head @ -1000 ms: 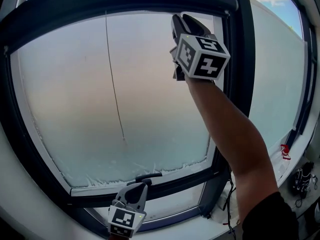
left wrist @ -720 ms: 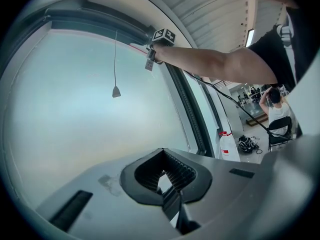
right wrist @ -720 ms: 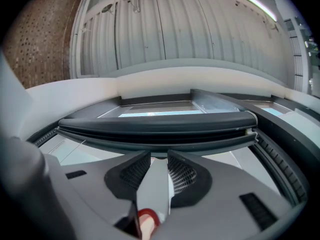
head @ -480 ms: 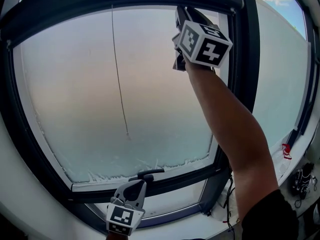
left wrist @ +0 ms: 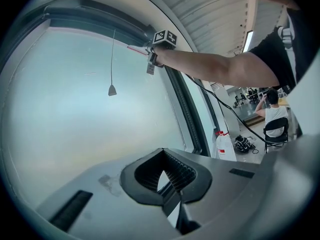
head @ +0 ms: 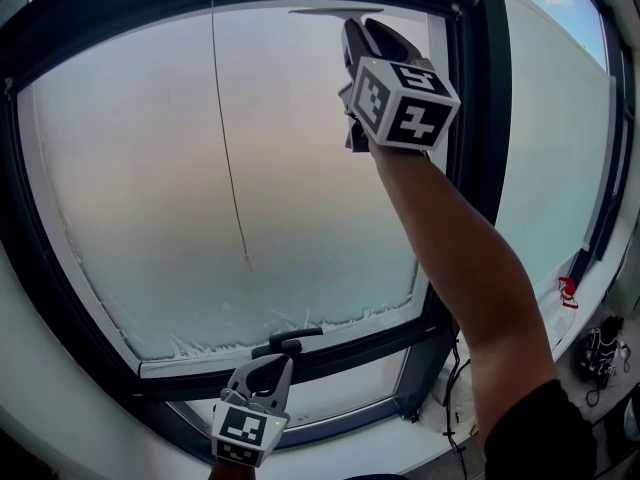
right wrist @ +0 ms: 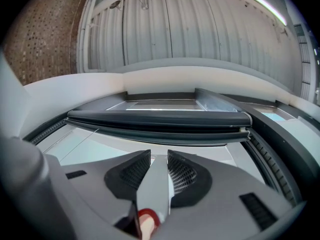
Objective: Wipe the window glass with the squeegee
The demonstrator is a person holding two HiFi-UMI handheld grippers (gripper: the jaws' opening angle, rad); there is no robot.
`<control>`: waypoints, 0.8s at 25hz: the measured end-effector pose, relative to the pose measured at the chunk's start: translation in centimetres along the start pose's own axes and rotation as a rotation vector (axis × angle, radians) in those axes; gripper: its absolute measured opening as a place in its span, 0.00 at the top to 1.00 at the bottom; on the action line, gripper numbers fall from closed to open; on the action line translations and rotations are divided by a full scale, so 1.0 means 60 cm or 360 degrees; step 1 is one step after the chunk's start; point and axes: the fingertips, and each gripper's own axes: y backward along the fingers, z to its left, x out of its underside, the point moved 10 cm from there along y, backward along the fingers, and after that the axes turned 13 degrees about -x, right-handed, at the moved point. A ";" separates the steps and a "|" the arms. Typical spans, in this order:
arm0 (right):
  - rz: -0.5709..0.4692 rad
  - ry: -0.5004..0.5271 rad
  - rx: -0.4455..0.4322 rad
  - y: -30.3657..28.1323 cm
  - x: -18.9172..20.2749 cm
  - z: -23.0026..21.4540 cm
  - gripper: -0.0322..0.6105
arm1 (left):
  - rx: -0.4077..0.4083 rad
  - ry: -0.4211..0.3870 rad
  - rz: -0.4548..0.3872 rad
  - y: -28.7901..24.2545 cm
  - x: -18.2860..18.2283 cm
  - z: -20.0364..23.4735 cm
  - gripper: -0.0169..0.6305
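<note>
The squeegee's thin blade (head: 325,11) lies flat against the frosted window glass (head: 200,198) right under the top frame. My right gripper (head: 365,38) is raised to the upper right of the pane and is shut on the squeegee's grey handle (right wrist: 154,184). In the right gripper view the long dark squeegee head (right wrist: 160,121) spans the picture ahead of the right gripper (right wrist: 159,156). My left gripper (head: 272,363) hangs low by the bottom frame, shut and holding nothing. The left gripper view looks past the left gripper (left wrist: 167,171) up to the squeegee (left wrist: 137,49).
A thin pull cord (head: 228,138) hangs down the left half of the pane. A dark window handle (head: 290,346) sticks out just above the left gripper. A dark vertical frame post (head: 485,148) stands right of my arm. A white bottle (left wrist: 223,145) stands on the floor.
The right gripper stays near the pane's upper right. The squeegee blade, hidden before, now shows above it under the top frame. The left gripper has hardly moved.
</note>
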 end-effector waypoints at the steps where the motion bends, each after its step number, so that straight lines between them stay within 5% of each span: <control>1: 0.0006 0.0005 -0.0004 0.004 0.002 0.003 0.81 | 0.0005 -0.0002 0.0003 0.000 0.002 -0.001 0.97; 20: 0.0131 -0.0127 0.0002 0.079 0.068 0.032 0.81 | 0.0040 0.0054 0.0005 0.028 0.007 0.001 0.97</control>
